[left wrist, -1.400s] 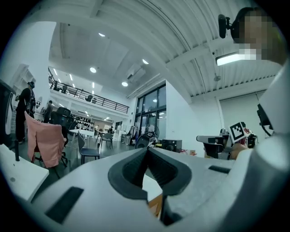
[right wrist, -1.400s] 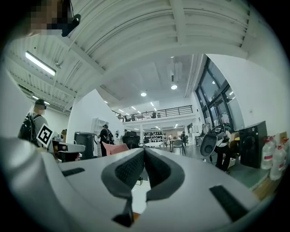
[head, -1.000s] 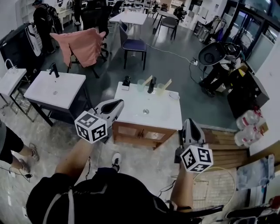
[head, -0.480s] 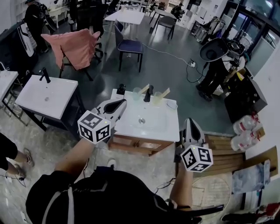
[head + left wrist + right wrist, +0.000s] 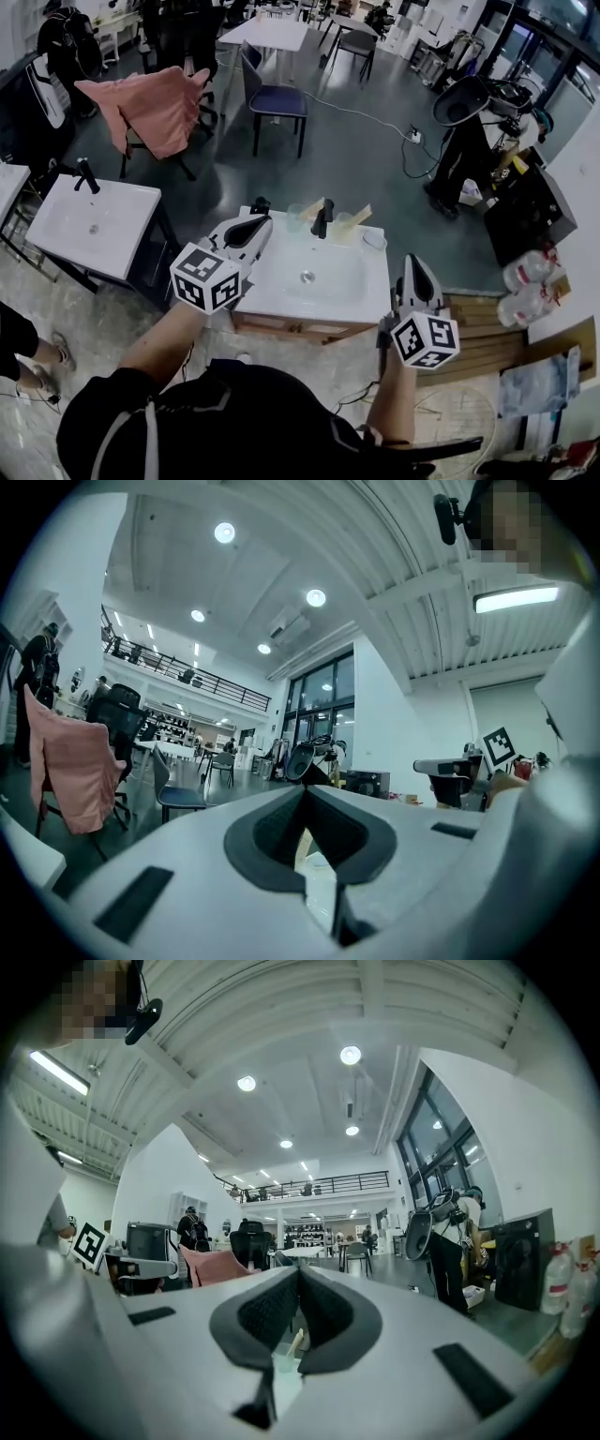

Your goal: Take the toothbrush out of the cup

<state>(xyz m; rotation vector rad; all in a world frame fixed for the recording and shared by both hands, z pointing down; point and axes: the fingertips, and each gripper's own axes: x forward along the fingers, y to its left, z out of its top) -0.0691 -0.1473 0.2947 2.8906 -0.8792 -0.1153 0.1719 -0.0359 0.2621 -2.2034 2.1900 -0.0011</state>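
Observation:
A white sink cabinet (image 5: 361, 281) stands ahead with a black tap (image 5: 322, 217) at its back edge. Two clear cups flank the tap. The left cup (image 5: 297, 218) holds a pale toothbrush (image 5: 311, 207), and the right cup (image 5: 345, 224) holds another toothbrush (image 5: 360, 215). My left gripper (image 5: 263, 221) is shut and empty, reaching over the cabinet's left rear corner, short of the left cup. My right gripper (image 5: 413, 260) is shut and empty, just off the cabinet's right side. In the right gripper view a cup with a toothbrush (image 5: 293, 1342) shows below the shut jaws.
A small black bottle (image 5: 260, 204) and a white dish (image 5: 374, 240) sit on the cabinet's back edge. A second sink stand (image 5: 89, 216) is at left. A chair draped in pink cloth (image 5: 150, 108), a blue chair (image 5: 277, 98), a wooden pallet (image 5: 483, 323) and water bottles (image 5: 527, 283) surround it.
The person has walked closer to the sink cabinet, and both shut grippers have moved forward with them. The left gripper now reaches over the cabinet's left rear corner.

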